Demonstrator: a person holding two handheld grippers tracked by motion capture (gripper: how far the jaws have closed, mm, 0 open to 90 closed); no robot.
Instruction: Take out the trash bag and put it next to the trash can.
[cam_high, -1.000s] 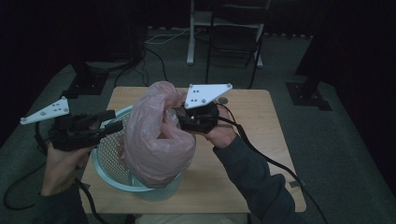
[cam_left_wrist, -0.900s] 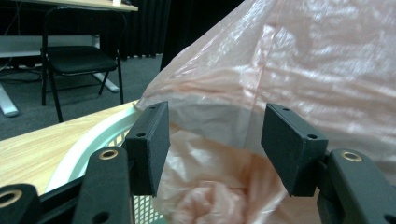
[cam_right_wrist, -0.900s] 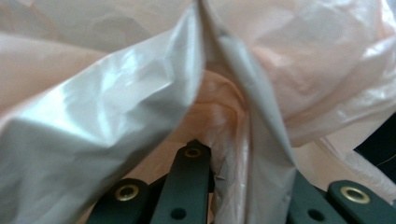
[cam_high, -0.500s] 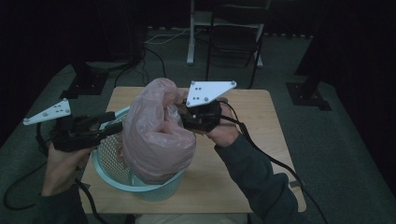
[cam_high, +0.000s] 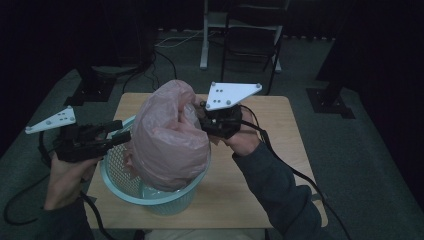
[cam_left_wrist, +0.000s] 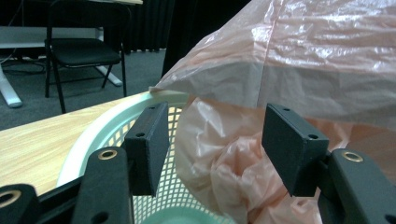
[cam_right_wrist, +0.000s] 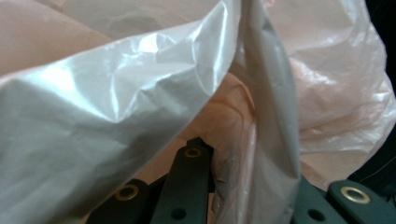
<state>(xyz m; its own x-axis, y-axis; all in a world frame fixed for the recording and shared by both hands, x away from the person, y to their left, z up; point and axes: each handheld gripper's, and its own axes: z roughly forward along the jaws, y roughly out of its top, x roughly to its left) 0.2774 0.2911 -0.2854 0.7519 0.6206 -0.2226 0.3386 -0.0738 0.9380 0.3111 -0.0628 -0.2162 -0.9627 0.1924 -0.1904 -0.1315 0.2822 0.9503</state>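
On the wooden tabletop (cam_high: 280, 165) in front of me stands a pale green mesh basket (cam_high: 150, 192), and a pink plastic bag (cam_high: 167, 135) billows up out of it, part of the film down inside the basket and the rest standing well above the rim. My right hand-held gripper (cam_high: 202, 119) sits at the bag's upper right side, its jaws closed tight on a fold of the film; in the right gripper view the plastic is pinched between the black jaws and drapes over them. My left hand-held gripper (cam_left_wrist: 212, 149) is level at the basket's left rim, jaws spread wide apart. In the left gripper view one jaw sits just by the rim's mesh wall and crumpled bag film lies between the two pads without being pressed. A dark chair (cam_high: 255, 37) stands on the floor beyond the tabletop.
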